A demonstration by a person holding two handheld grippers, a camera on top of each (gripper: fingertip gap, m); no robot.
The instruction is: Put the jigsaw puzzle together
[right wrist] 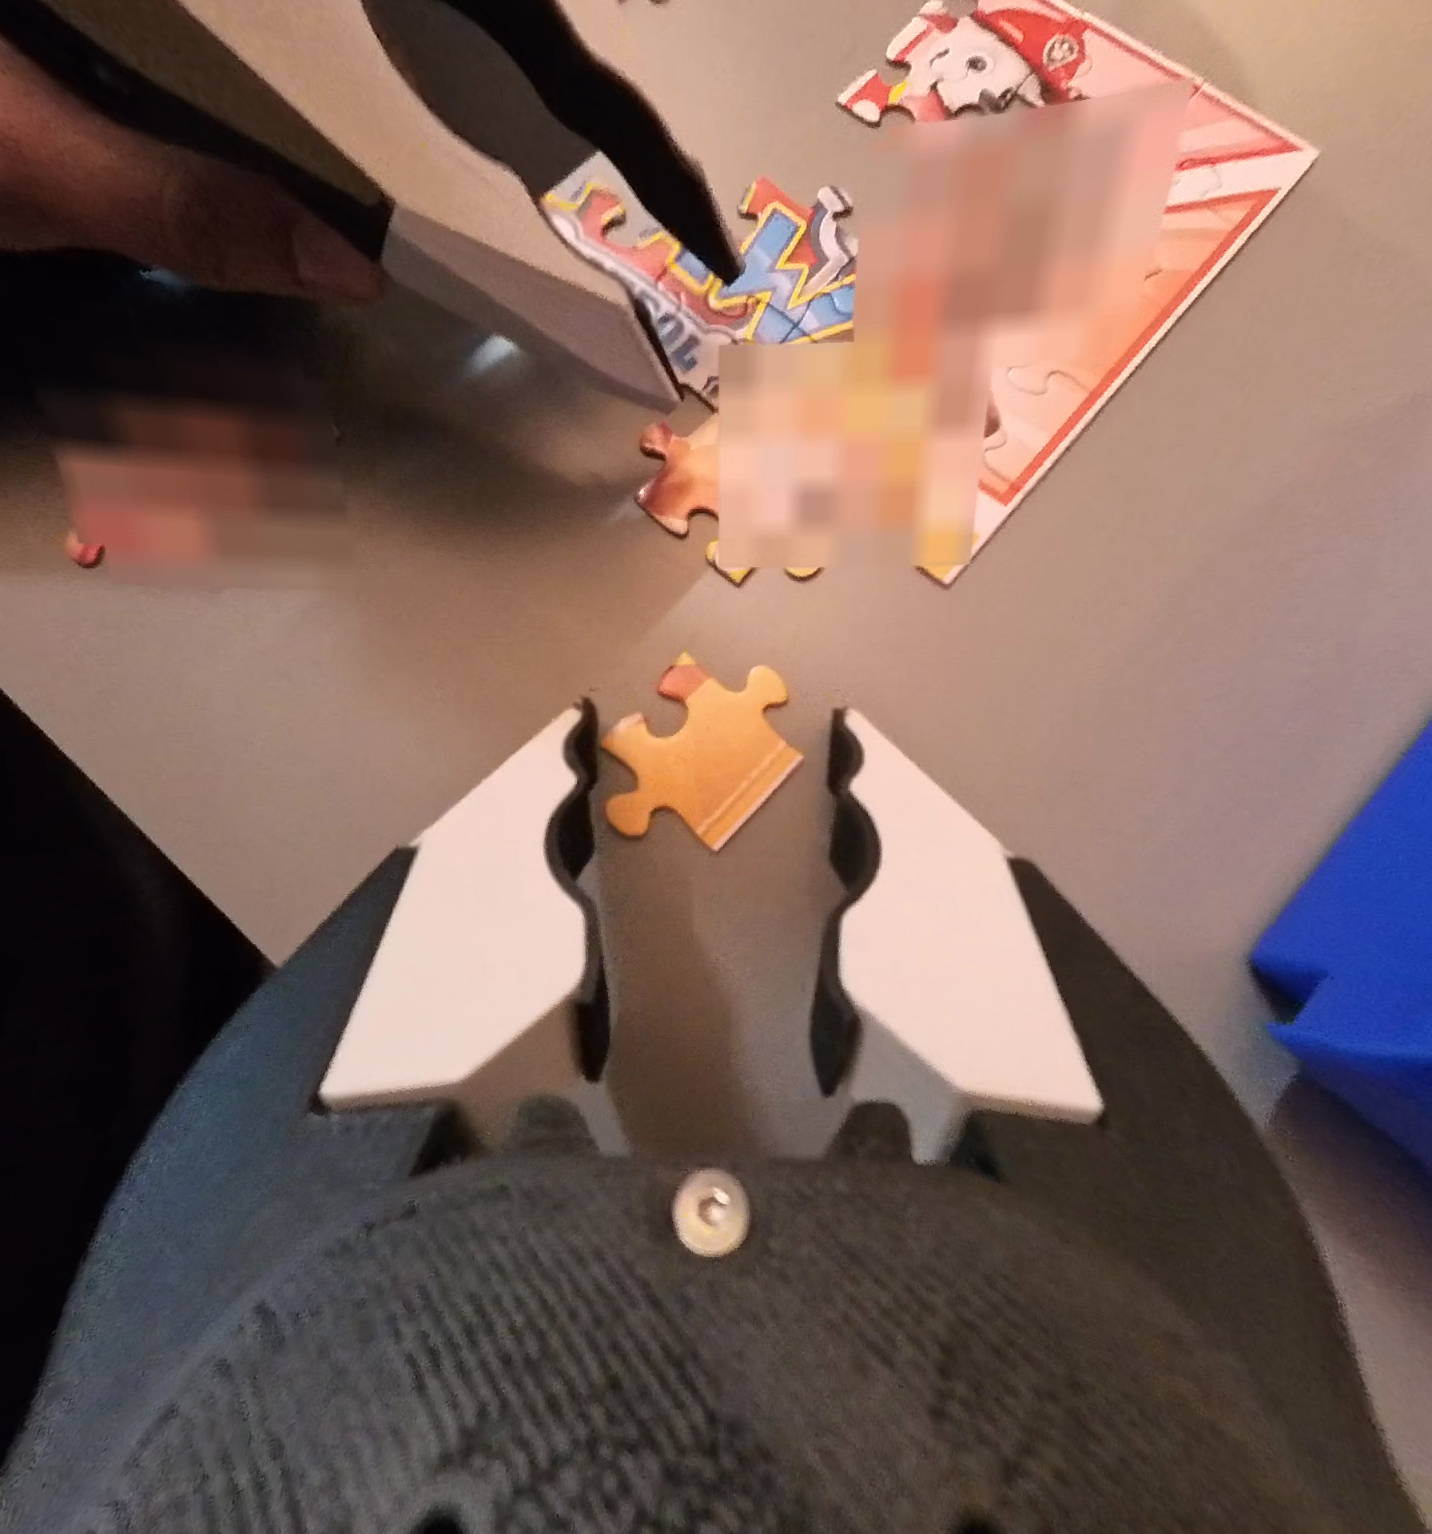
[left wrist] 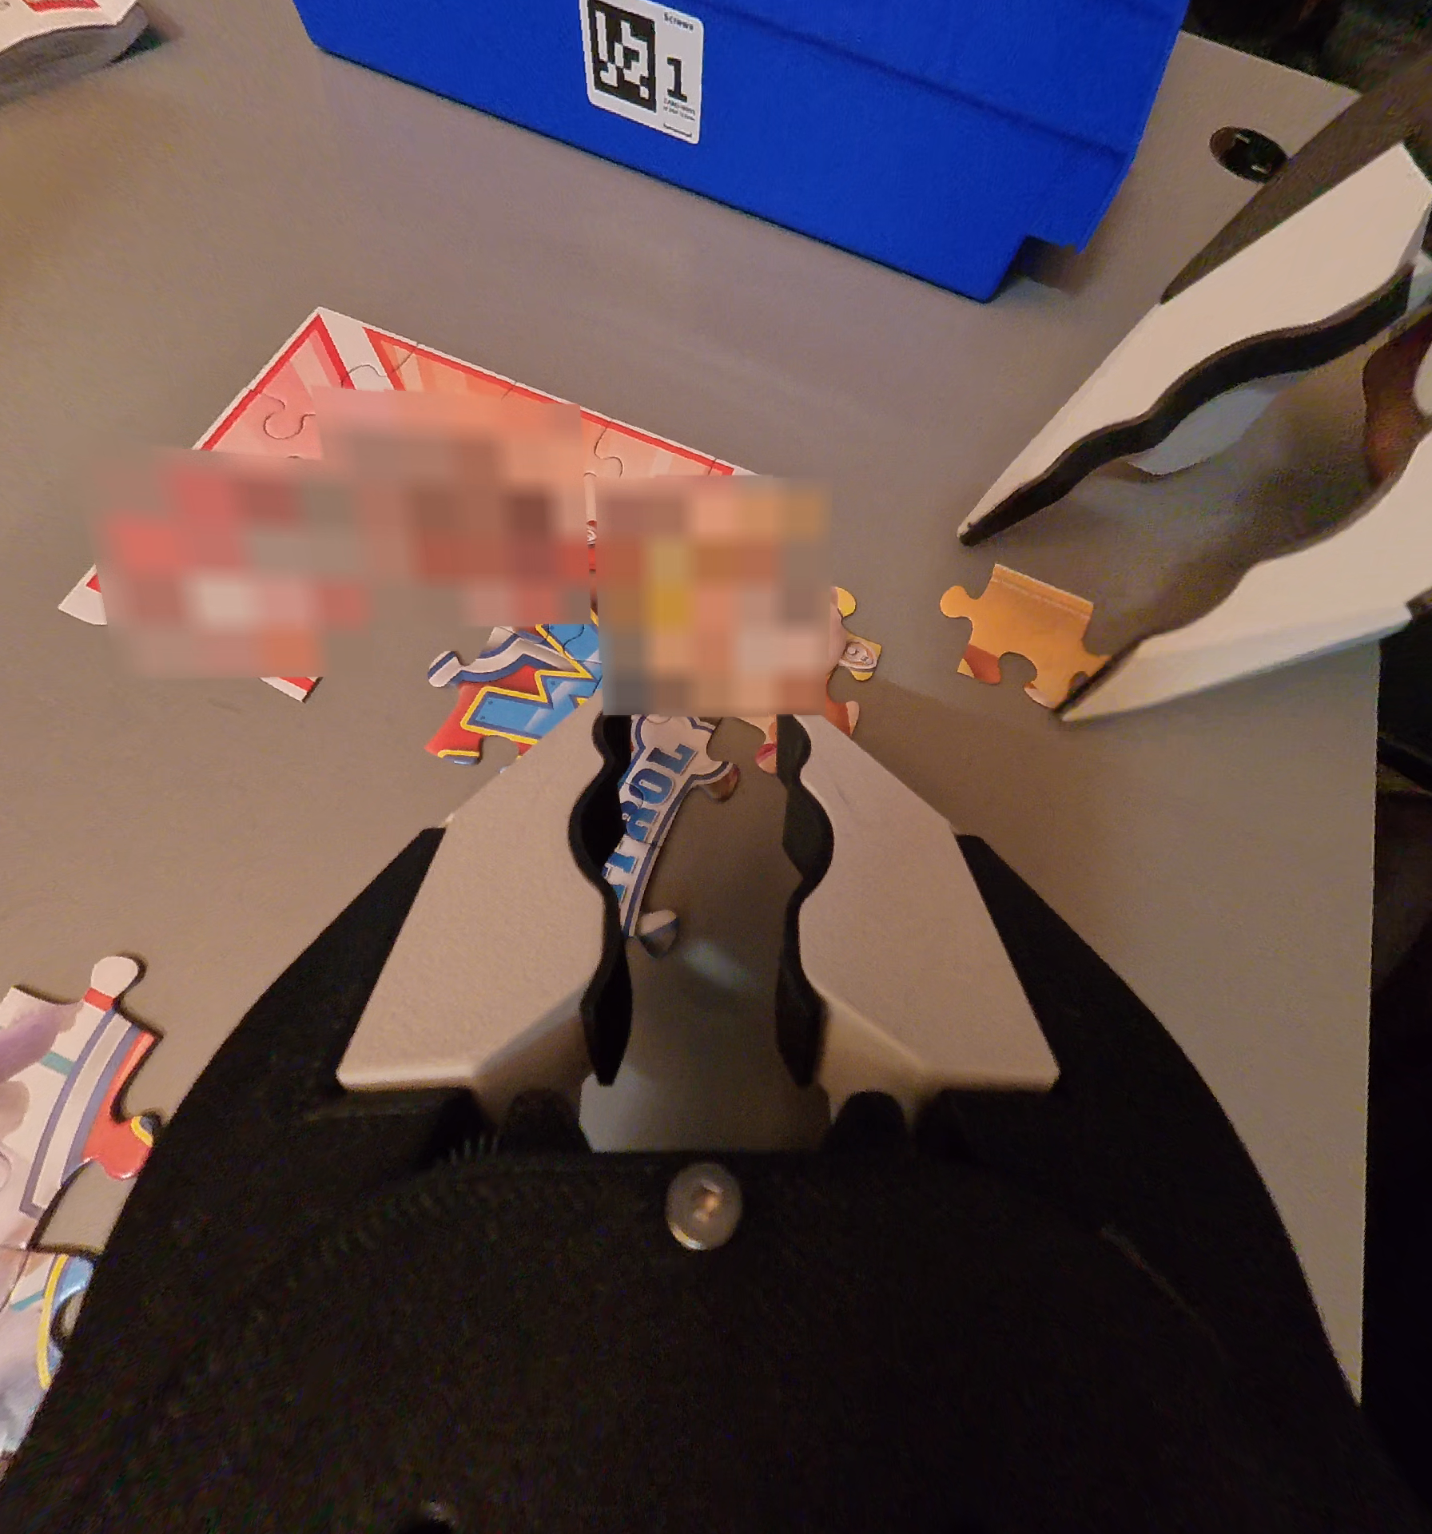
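My right gripper (right wrist: 708, 730) tilts down at the table (right wrist: 1111, 664), jaws wide, an orange puzzle piece (right wrist: 700, 759) lying flat between them, untouched. My left gripper (left wrist: 700, 730) stands part-open over the joined puzzle (left wrist: 513, 689), gripping nothing.

Lay flat on the table (right wrist: 1194, 747), between the spread fingers of the right gripper (right wrist: 708, 722), touched by neither: a loose puzzle piece (right wrist: 700, 764). Sat beyond it: the joined puzzle (right wrist: 1111, 332). Stood to the right: a bin (right wrist: 1402, 996). Hung over the puzzle's near edge: the left gripper (left wrist: 700, 730).
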